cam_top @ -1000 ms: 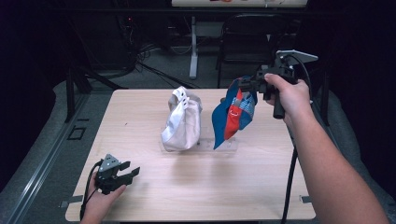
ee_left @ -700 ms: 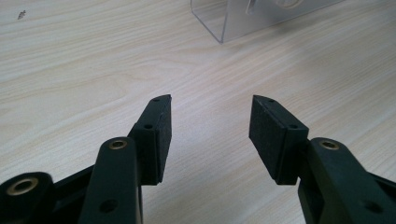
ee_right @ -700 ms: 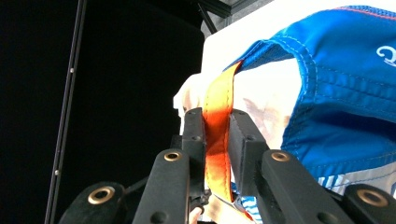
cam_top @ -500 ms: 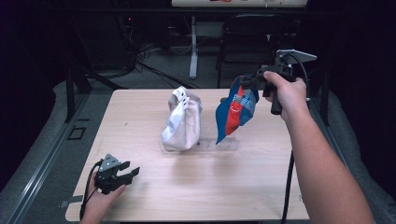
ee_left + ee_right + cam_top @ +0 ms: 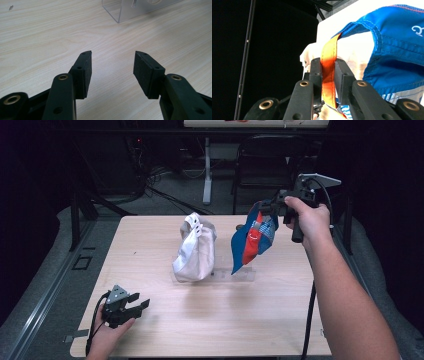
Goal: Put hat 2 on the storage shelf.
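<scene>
A blue and red cap hangs in the air above the table's right half, held by its orange strap. My right gripper is shut on that strap, whose band runs up between the two pads. The cap's blue cloth spreads to the right of the jaws. A white cap sits on a clear plastic stand in the middle of the table. My left gripper rests open near the table's front left corner, with only bare wood between its pads.
The wooden table has bare wood to the left and in front of the stand. A corner of the clear stand lies ahead of the left gripper. A black chair and cables stand on the floor behind the table.
The blue cap has swung and turned a little under the right gripper, and the right hand has shifted slightly. The left gripper has stayed put.
</scene>
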Tool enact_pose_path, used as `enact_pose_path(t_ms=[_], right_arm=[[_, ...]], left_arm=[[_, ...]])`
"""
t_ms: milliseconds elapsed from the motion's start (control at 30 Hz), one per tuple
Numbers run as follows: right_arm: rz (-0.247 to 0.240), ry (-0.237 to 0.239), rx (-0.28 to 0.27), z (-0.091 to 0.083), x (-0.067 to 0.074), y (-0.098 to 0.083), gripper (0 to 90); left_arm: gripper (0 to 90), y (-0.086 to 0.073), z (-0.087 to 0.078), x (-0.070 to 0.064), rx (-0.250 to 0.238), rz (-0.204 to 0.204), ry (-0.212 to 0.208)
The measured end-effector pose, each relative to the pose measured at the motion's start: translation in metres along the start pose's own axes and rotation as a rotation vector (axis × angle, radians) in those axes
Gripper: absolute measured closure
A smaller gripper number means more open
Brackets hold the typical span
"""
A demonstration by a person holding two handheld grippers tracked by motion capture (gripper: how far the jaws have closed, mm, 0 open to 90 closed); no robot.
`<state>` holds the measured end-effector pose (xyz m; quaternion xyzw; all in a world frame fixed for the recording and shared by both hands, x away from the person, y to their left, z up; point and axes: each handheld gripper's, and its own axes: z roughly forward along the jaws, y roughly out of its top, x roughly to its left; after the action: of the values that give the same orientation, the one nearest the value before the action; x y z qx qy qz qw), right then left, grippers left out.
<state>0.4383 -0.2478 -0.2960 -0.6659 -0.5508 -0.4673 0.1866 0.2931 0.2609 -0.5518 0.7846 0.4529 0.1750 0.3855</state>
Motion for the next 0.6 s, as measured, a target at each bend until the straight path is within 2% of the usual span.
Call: enact_pose_path(t_ms=[200, 400, 600], right_arm=[[0.001, -0.008, 0.001, -0.002, -0.002, 0.0, 78.1], [-0.005, -0.001, 0.012, 0.004, -0.002, -0.001, 78.1], [-0.01, -0.022, 0.03, 0.014, 0.002, -0.004, 78.1]], left_arm=[[49.6, 0.0, 0.0, -0.001, -0.003, 0.004, -0.003], [49.6, 0.0, 0.001, -0.001, -0.003, 0.002, -0.002], [49.6, 0.0, 0.0, 0.0, 0.001, 0.002, 0.001]])
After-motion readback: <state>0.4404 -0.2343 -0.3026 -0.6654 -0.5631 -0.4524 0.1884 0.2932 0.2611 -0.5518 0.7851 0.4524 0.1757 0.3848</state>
